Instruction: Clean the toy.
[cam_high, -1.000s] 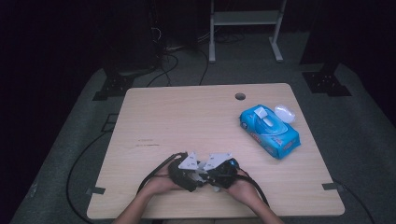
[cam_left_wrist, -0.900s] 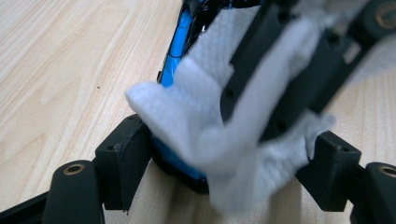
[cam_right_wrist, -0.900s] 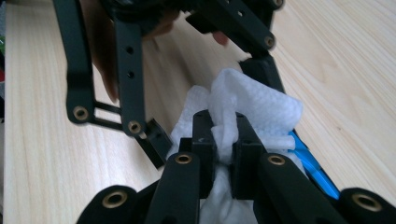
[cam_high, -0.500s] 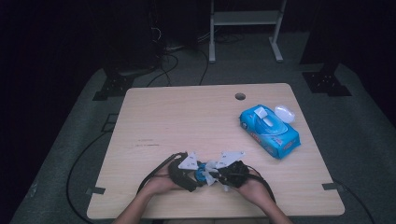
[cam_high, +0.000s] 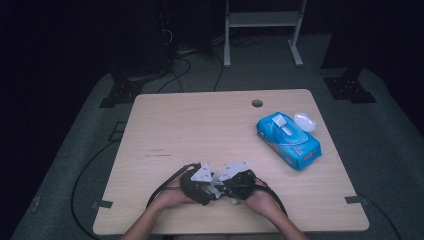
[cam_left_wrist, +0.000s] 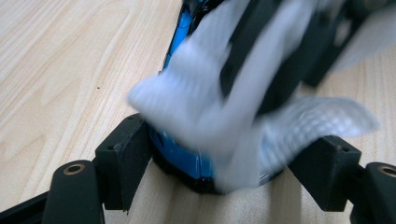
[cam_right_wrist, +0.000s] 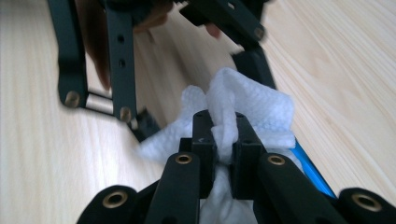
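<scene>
Wipe (cam_right_wrist: 243, 116) pinched between right gripper (cam_right_wrist: 223, 135) fingers, bunched above.

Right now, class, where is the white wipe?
The white wipe sits pinched in the right hand-held gripper, at the table's near edge, touching the left hand-held gripper.

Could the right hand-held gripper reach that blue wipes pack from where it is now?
Probably yes: the table between the right hand-held gripper and the blue wipes pack lies bare, but its jaws are shut on a white wipe.

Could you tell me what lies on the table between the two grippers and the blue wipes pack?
Nothing: in the high view, bare wood separates the grippers from the wipes pack.
</scene>
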